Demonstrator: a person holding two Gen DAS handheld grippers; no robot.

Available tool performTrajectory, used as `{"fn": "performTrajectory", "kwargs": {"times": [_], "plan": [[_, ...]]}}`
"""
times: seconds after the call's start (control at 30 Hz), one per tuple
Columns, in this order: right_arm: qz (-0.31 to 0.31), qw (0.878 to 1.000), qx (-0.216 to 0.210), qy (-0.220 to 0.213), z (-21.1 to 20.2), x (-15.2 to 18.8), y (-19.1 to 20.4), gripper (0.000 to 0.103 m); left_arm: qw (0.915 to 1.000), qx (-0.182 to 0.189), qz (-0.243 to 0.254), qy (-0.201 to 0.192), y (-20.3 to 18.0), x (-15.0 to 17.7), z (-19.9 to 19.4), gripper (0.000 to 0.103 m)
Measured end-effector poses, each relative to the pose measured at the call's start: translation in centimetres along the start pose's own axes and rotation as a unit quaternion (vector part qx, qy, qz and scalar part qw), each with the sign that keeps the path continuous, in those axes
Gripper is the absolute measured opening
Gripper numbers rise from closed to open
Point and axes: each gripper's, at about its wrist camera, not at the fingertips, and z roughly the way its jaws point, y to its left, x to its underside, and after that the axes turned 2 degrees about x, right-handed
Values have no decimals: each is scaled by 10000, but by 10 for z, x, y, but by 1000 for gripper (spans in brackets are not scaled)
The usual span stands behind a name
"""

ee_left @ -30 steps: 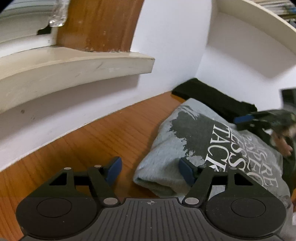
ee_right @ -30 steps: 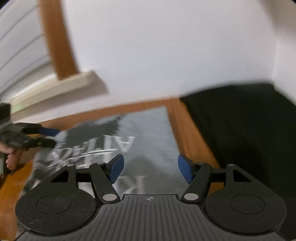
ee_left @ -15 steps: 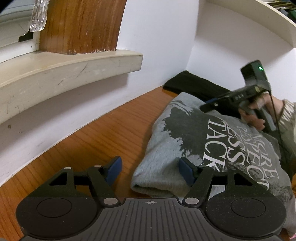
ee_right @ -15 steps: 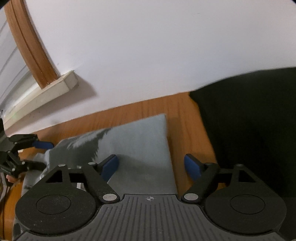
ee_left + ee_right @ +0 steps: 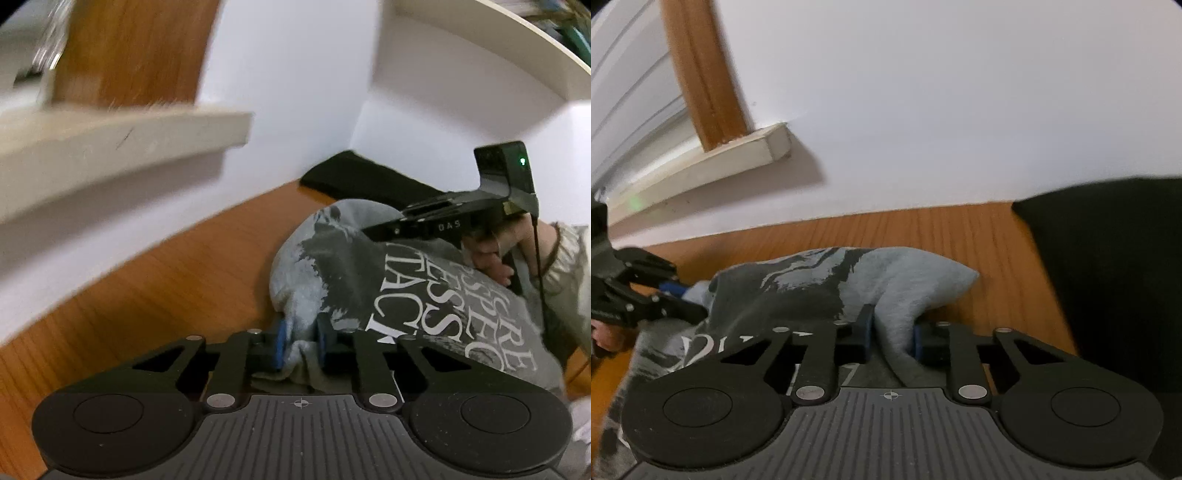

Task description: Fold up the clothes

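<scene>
Left claw: the black left gripper with blue pads [image 5: 300,345], low in the middle of the left wrist picture, is pinching a bunched corner of the soft grey T-shirt with the dark print and white letters [image 5: 369,295]. Its jaws have just been closing, and the cloth is squeezed between them.

Right claw: the black right gripper with blue pads [image 5: 891,334], low in the middle of the right wrist picture, is pinching another bit of the grey T-shirt [image 5: 905,280]. Its jaws have just been closing too, with cloth between them.

Where the shirt is: it is lying on the brown wooden table [image 5: 166,280], filling the lower right of the left wrist picture. It is sitting as a thick folded bundle, puffing up where the claws are gripping.

How far along: I am guessing the shirt is partly folded. Both corners are being held, so one more fold, or carrying it to a pile, is probably still waiting.

Writing: big white letters are showing on the shirt. I am reading "TAC" and "RE"; the rest is hidden or bent. The right gripper [image 5: 424,221] is showing small letters, "OAS".

Farther back: a flat black cloth [image 5: 1108,277] is lying at the right, just beside the shirt. A person's hand [image 5: 487,254] is holding the right gripper.

Farthest: a white wall [image 5: 923,110] and a cream window ledge [image 5: 110,147] at the upper left.
</scene>
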Motion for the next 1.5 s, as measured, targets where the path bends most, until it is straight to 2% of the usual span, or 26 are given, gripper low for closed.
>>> {"fn": "performTrajectory", "kwargs": {"times": [0.1, 0.17, 0.3, 0.47, 0.53, 0.7, 0.8, 0.93, 1.13, 1.17, 1.23, 1.27, 1.37, 1.4, 1.43, 1.5], "plan": [[-323, 9970, 430, -565, -31, 11, 12, 16, 9996, 49, 173, -237, -13, -9, -3, 16], [-322, 9924, 683, -968, -57, 18, 13, 15, 9982, 168, 362, -443, -27, -18, -5, 16], [-357, 9771, 1236, -1696, -111, 32, 9, 14, 9925, 368, 852, -799, -56, -42, 1, 16], [-314, 9545, 1837, -2329, -167, 39, -4, 14, 9819, 745, 1274, -1189, -90, -78, 19, 16], [-289, 9441, 2009, -2596, -188, 41, -7, 13, 9751, 925, 1449, -1400, -103, -90, 18, 16], [-324, 9228, 2384, -3009, -223, 40, -15, 13, 9629, 1065, 1762, -1744, -129, -120, 17, 16], [-329, 9088, 2572, -3268, -245, 38, -14, 13, 9525, 1208, 2004, -1949, -152, -133, 12, 15], [-410, 8868, 2877, -3594, -278, 35, -10, 13, 9359, 1470, 2305, -2223, -193, -146, 3, 15], [-572, 8496, 3430, -3966, -333, 29, -15, 13, 9165, 1844, 2576, -2443, -263, -181, 9, 15], [-613, 8442, 3534, -3984, -341, 26, -20, 13, 9157, 1878, 2560, -2463, -271, -188, 13, 15], [-853, 8489, 3223, -4100, -351, 17, -34, 13, 9153, 1918, 2508, -2500, -285, -203, 23, 15], [-880, 8452, 3307, -4106, -352, 10, -45, 13, 9160, 1926, 2470, -2507, -290, -211, 30, 15], [-936, 8480, 3371, -3982, -339, -20, -83, 13, 9239, 1791, 2271, -2506, -291, -230, 58, 15], [-990, 8502, 3394, -3901, -330, -30, -97, 13, 9281, 1681, 2192, -2497, -286, -233, 70, 15], [-1069, 8538, 3419, -3778, -313, -40, -111, 13, 9358, 1513, 2095, -2399, -275, -237, 90, 15], [-1205, 8673, 3413, -3417, -266, -64, -141, 13, 9496, 1175, 1898, -2199, -254, -243, 130, 15]]}}
